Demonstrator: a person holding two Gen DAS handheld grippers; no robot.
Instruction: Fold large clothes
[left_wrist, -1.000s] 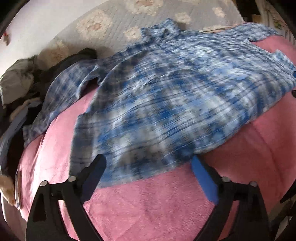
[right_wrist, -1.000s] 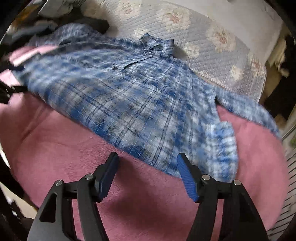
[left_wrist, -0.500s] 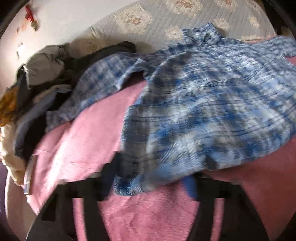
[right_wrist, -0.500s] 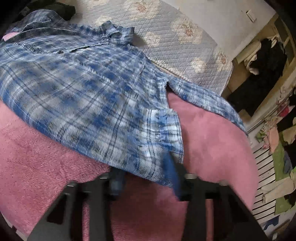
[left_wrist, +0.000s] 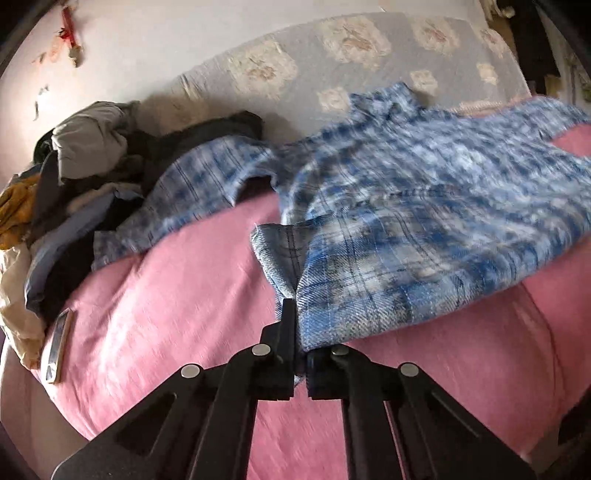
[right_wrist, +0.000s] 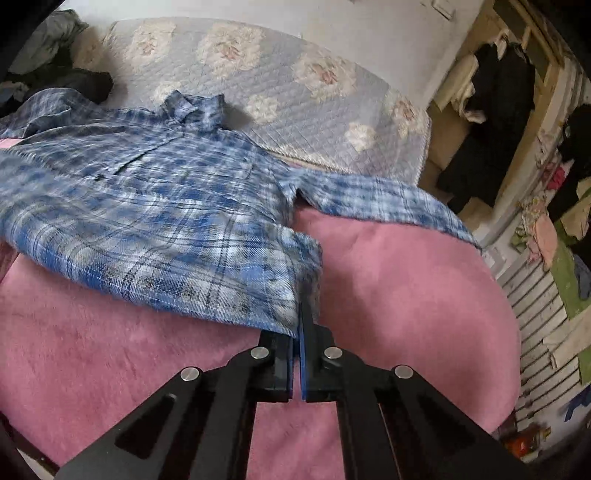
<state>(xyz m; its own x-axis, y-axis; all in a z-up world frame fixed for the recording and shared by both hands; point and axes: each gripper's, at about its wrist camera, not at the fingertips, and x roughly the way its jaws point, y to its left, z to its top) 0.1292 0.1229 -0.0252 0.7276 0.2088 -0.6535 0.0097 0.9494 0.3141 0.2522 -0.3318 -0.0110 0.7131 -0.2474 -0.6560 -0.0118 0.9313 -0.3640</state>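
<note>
left tongs (left_wrist: 295, 332) clamped on plaid shirt (left_wrist: 406, 221) near hem corner, right tongs (right_wrist: 297, 325) clamped on opposite hem corner, bare pink blanket (right_wrist: 388, 277) right, clothes pile (left_wrist: 74, 177) far left

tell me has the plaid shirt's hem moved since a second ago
Yes. The plaid shirt hem corner, flat before, is now lifted off the pink blanket in the left gripper.

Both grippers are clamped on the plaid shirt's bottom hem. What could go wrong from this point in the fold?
1. The left gripper pinches only the hem corner of the plaid shirt, where the fabric is already flipped over; the corner may slip out or fold in crooked.
2. The right gripper also bites near the edge, so uneven lifting could skew the fold.
3. The left sleeve lies against the clothes pile and could drag on it.
</note>
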